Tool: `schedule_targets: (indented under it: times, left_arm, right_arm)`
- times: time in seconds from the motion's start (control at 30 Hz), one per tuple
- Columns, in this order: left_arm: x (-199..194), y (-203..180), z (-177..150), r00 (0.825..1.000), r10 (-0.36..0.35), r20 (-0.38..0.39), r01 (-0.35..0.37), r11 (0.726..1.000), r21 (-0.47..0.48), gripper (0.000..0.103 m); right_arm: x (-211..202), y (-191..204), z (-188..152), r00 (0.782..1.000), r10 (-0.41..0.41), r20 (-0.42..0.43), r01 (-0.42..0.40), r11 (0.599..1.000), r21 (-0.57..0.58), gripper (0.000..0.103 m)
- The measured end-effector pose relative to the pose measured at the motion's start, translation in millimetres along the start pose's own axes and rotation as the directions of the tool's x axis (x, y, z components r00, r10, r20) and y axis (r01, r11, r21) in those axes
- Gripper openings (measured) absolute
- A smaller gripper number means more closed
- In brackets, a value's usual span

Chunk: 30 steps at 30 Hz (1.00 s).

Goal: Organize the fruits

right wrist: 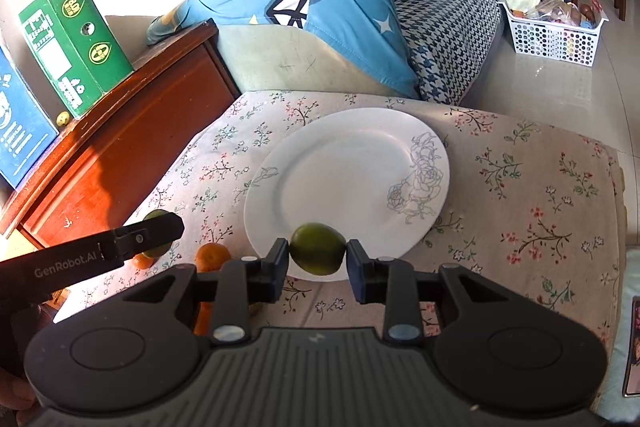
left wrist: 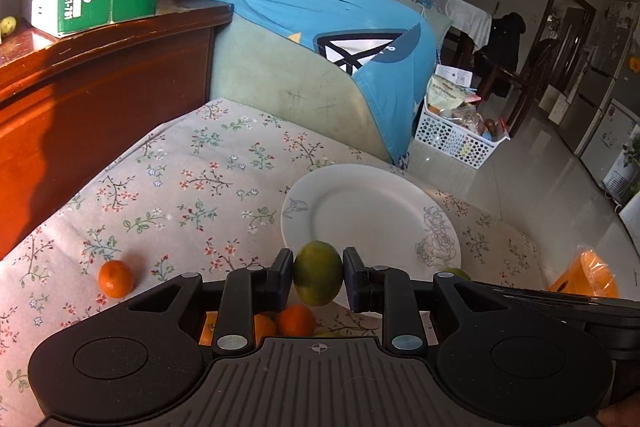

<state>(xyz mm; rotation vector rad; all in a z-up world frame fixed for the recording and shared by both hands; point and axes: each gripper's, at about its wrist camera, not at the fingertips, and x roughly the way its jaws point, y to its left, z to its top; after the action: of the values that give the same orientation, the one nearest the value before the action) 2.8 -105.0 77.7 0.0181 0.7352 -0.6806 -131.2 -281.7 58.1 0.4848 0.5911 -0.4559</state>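
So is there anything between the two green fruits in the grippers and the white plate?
Nothing visible. The left gripper and right gripper each hold a green fruit at the near rim of the plate, whose surface is bare.

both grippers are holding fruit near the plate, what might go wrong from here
1. The left gripper and right gripper each pinch a round fruit, a yellow-green citrus and a green citrus, which may slip.
2. Released at the white floral plate's near rim, either could roll off.
3. The grippers may collide.
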Motion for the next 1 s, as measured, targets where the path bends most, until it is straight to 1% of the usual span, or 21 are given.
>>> schedule_targets:
  times: [0.1,0.17,0.33,0.4,0.47,0.53,0.63,0.7,0.77,0.87,1.0]
  left_arm:
    - [15.4,-6.6,3.2,1.0,0.001,-0.017,0.0,0.999,0.04,0.024]
    - [24.5,-7.7,4.1,1.0,-0.011,-0.026,0.011,0.999,0.03,0.024]
    - [48.4,-11.2,2.5,0.998,-0.02,-0.055,0.022,0.999,0.024,0.024]
    - [51.9,-9.1,1.8,0.998,-0.02,-0.062,0.021,1.0,0.003,0.024]
    - [50.5,-6.4,0.5,0.997,-0.025,-0.075,0.024,1.0,-0.015,0.024]
    - [44.8,-8.3,-3.5,0.995,-0.045,-0.089,0.044,0.999,-0.009,0.024]
    - [36.6,-18.0,-11.7,0.992,-0.073,-0.107,0.075,0.997,0.016,0.026]
    - [32.4,-25.3,-18.3,0.986,-0.097,-0.135,0.102,0.994,0.031,0.026]
    - [27.0,-32.9,-23.7,0.983,-0.107,-0.146,0.118,0.991,0.067,0.027]
    - [12.8,-44.5,-33.3,0.984,-0.128,-0.12,0.143,0.982,0.12,0.027]
    - [3.6,-56.3,-54.9,0.977,-0.148,-0.155,0.175,0.969,0.174,0.027]
  right_arm:
    - [11.0,-8.1,6.3,1.0,-0.013,-0.007,0.013,1.0,0.02,0.031]
    - [16.9,-13.1,7.6,1.0,-0.001,-0.016,0.002,0.999,0.052,0.031]
    - [28.4,-16.6,8.3,0.999,-0.034,-0.025,0.035,0.998,0.048,0.031]
    - [31.5,-20.3,8.4,0.999,-0.037,-0.036,0.04,0.997,0.06,0.031]
    - [31.9,-24.7,7.1,0.998,-0.036,-0.047,0.039,0.997,0.07,0.031]
    - [30.2,-33.7,6.5,0.999,-0.022,-0.05,0.027,0.995,0.097,0.031]
    - [27.4,-50.3,8.0,0.999,-0.031,-0.043,0.036,0.989,0.143,0.031]
    - [25.2,-60.3,8.9,0.998,-0.037,-0.041,0.044,0.981,0.188,0.031]
    - [22.9,-63.9,11.2,0.999,-0.038,-0.035,0.044,0.978,0.204,0.031]
    - [17.1,-58.8,15.6,1.0,-0.022,-0.022,0.026,0.986,0.165,0.031]
    - [17.0,-49.0,17.6,1.0,0.017,-0.022,-0.015,0.995,0.095,0.031]
